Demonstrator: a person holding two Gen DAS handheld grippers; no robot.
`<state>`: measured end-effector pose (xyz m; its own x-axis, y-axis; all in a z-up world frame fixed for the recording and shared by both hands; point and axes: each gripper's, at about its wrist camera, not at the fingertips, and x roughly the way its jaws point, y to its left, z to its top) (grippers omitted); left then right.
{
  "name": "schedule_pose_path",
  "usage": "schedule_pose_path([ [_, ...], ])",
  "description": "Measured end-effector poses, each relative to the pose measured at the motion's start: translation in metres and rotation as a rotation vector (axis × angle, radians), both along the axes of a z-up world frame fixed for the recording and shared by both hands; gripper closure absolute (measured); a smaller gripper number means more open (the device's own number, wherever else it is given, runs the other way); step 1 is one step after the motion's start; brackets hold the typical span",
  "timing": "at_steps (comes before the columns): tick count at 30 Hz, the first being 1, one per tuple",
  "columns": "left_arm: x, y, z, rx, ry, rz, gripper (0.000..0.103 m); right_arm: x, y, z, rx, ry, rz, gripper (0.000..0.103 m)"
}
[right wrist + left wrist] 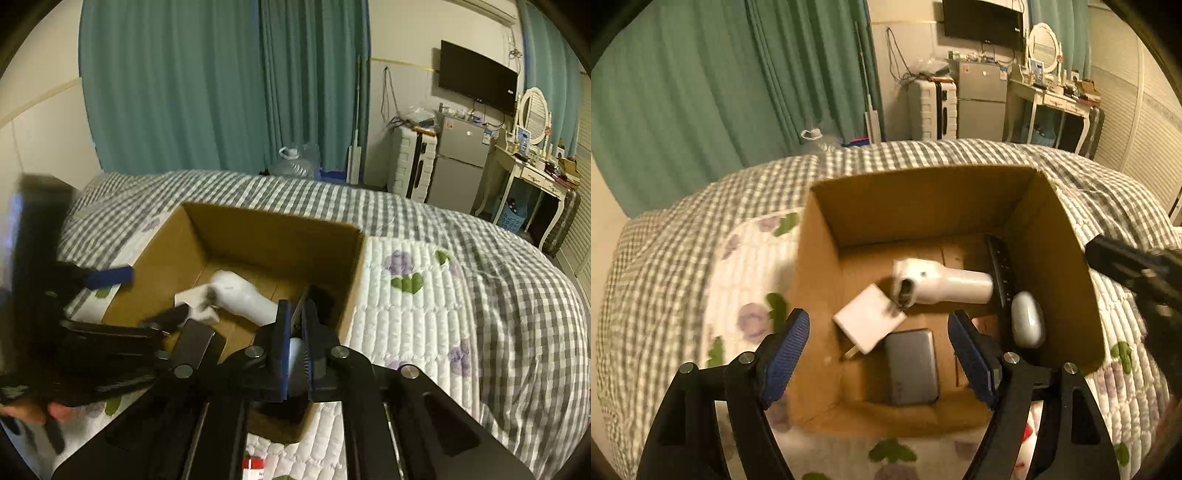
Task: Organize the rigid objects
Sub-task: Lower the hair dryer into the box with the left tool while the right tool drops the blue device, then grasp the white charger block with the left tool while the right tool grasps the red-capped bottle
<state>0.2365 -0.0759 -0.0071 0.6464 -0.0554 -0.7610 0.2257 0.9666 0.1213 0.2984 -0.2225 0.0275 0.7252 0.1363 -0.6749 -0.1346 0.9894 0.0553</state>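
Your left hand-held gripper [877,345] hangs over the cardboard box [923,199] on the bed [683,229] with its jaws spread and nothing between the pads. Judging by that, the step in hand is the drop: the white hair dryer [945,284] lies loose on the box floor, just ahead of the fingertips. Its long axis runs across your view, the thick body with the dark opening toward the left fingertip, the narrower end toward the right, close to a dark flat thing standing along the right wall. A white charger [868,321] lies close against its near end, and a grey power bank [912,365] lies directly below the jaws. A pale oval case [1027,319] lies beside the right fingertip.

Your right hand-held gripper [297,328] sits clenched over the box's near right corner, holding nothing that you can make out.

Next, lift the left hand-held gripper clear of the box rim and look for the next loose thing on the bed.
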Motion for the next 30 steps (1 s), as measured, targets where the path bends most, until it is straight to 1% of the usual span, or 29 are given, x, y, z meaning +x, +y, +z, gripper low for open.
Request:
schedule_pose_path([
  [4, -0.02, 0.021, 0.009, -0.026, -0.031, 0.006, 0.023, -0.011, 0.002, -0.003, 0.021, 0.0, -0.004, 0.097],
  [7, -0.034, 0.034, 0.011, -0.036, -0.042, 0.02, 0.02, -0.023, 0.002, -0.005, 0.037, 0.012, -0.01, 0.097],
  [8, -0.039, 0.037, 0.011, -0.038, -0.044, 0.024, 0.02, -0.028, 0.003, -0.005, 0.032, 0.02, -0.013, 0.097],
  [10, -0.052, 0.043, 0.011, -0.051, -0.049, 0.023, 0.019, -0.04, 0.006, -0.004, 0.008, 0.04, -0.014, 0.093],
  [11, -0.059, 0.047, 0.012, -0.061, -0.054, 0.03, 0.015, -0.046, 0.008, -0.004, -0.005, 0.048, -0.011, 0.082],
  [12, -0.065, 0.052, 0.011, -0.071, -0.061, 0.041, 0.008, -0.053, 0.011, -0.006, -0.017, 0.057, -0.008, 0.062],
  [14, -0.08, 0.056, 0.011, -0.09, -0.076, 0.065, 0.002, -0.068, 0.015, -0.01, -0.046, 0.069, -0.009, 0.043],
  [18, -0.099, 0.059, -0.001, -0.136, -0.049, 0.073, 0.001, -0.088, 0.026, -0.034, -0.077, 0.135, 0.001, 0.043],
  [21, -0.109, 0.057, -0.018, -0.125, -0.023, 0.086, 0.001, -0.096, 0.03, -0.063, -0.059, 0.208, 0.009, 0.043],
  [24, -0.117, 0.053, -0.036, -0.096, -0.014, 0.084, 0.001, -0.099, 0.033, -0.093, -0.069, 0.267, 0.01, 0.043],
  [28, -0.121, 0.054, -0.056, -0.113, 0.011, 0.095, 0.001, -0.096, 0.034, -0.122, -0.045, 0.338, 0.01, 0.043],
  [30, -0.12, 0.053, -0.063, -0.116, 0.021, 0.101, 0.001, -0.093, 0.035, -0.135, -0.05, 0.374, 0.011, 0.043],
])
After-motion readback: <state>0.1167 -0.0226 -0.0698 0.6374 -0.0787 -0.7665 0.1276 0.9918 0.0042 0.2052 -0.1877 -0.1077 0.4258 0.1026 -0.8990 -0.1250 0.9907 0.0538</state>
